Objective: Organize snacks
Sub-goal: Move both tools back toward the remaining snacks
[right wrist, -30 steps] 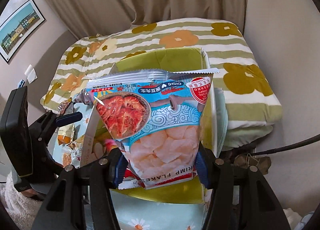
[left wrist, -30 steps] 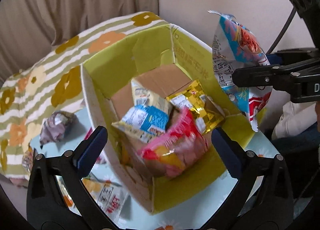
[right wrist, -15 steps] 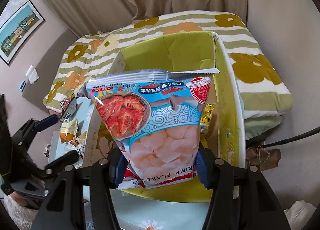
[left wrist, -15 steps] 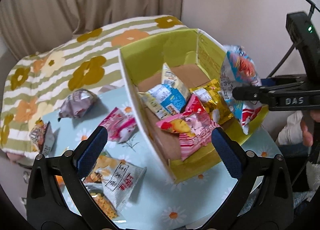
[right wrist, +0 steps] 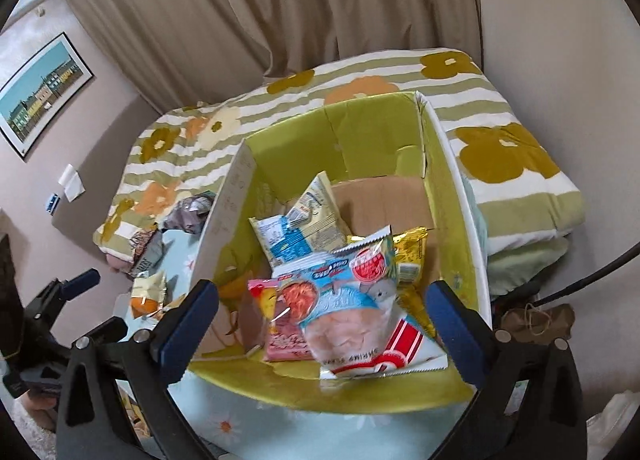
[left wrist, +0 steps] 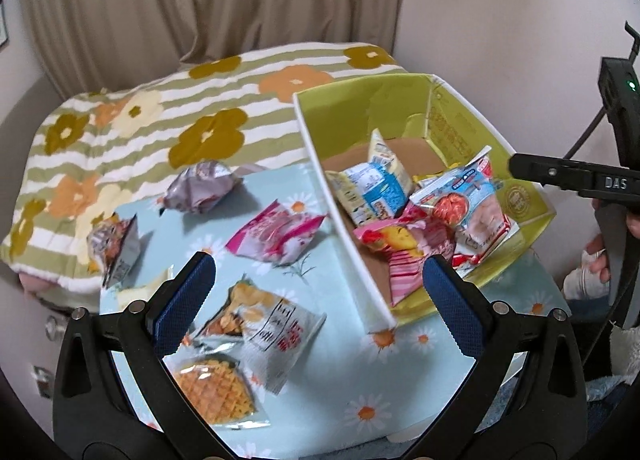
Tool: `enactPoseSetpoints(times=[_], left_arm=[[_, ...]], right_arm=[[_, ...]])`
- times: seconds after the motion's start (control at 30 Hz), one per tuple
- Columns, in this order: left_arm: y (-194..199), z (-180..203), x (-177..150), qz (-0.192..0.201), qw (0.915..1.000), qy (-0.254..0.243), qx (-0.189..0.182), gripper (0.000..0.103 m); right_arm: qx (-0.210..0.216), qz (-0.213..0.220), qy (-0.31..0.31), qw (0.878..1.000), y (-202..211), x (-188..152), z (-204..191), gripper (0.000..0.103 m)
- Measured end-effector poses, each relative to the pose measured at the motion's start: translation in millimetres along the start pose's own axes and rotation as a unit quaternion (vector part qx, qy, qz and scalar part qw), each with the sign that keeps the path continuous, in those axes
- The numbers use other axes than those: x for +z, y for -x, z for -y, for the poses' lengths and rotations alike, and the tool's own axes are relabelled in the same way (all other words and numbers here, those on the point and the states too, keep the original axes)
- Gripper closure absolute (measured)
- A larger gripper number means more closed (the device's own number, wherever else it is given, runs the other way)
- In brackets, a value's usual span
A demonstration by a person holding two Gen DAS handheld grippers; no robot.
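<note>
The blue shrimp-flakes bag point(right wrist: 352, 308) lies loose in the green cardboard box point(right wrist: 452, 164), on top of a pink packet point(right wrist: 280, 336) and other snacks. My right gripper point(right wrist: 320, 300) hangs over the box's near end. Its jaws are opening and stand wide on either side of the bag, no longer touching it. The bag point(left wrist: 468, 204) also shows in the left wrist view, below a right finger point(left wrist: 560, 176). My left gripper point(left wrist: 316, 272) is open and empty above the table, over a white-and-red packet point(left wrist: 264, 324), a waffle packet point(left wrist: 216, 392) and a pink packet point(left wrist: 276, 236).
A crumpled silver packet point(left wrist: 200, 188) and a standing packet point(left wrist: 116, 248) sit further left on the daisy-print tablecloth point(left wrist: 360, 412). A striped flower blanket point(left wrist: 160, 132) lies behind. A person's hand point(left wrist: 600, 260) is at the right edge.
The right gripper let go of the shrimp-flakes bag, which fell into the box. The left gripper swung left, from over the box to over the loose packets on the table.
</note>
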State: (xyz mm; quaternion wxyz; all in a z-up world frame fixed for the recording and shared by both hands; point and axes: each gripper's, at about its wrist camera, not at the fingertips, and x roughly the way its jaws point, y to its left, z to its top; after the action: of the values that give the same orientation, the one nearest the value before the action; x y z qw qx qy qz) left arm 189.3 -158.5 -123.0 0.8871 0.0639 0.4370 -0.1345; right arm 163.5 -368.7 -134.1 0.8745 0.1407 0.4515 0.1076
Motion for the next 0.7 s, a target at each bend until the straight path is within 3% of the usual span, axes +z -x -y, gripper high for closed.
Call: enactPoseSetpoints(times=[0.3,0.5,0.7], left_arm=[[15,-25,-26,-0.013,0.9992,0.033,0.021,0.001],[37,-52,-50,-0.005,0.9960,0.068,0.058,0.001],[57,-96,-77,-0.008,0.9890,0.117,0.090,0.001]], right_arm=[[-0.005,0.031,0.048,0.998,31,2,-31,0.000],[0.025,0.044,0.076,0.996,36,3,-64,0.000],[0.069,0.024,0.109,0.991,16,0,-111,0.000]])
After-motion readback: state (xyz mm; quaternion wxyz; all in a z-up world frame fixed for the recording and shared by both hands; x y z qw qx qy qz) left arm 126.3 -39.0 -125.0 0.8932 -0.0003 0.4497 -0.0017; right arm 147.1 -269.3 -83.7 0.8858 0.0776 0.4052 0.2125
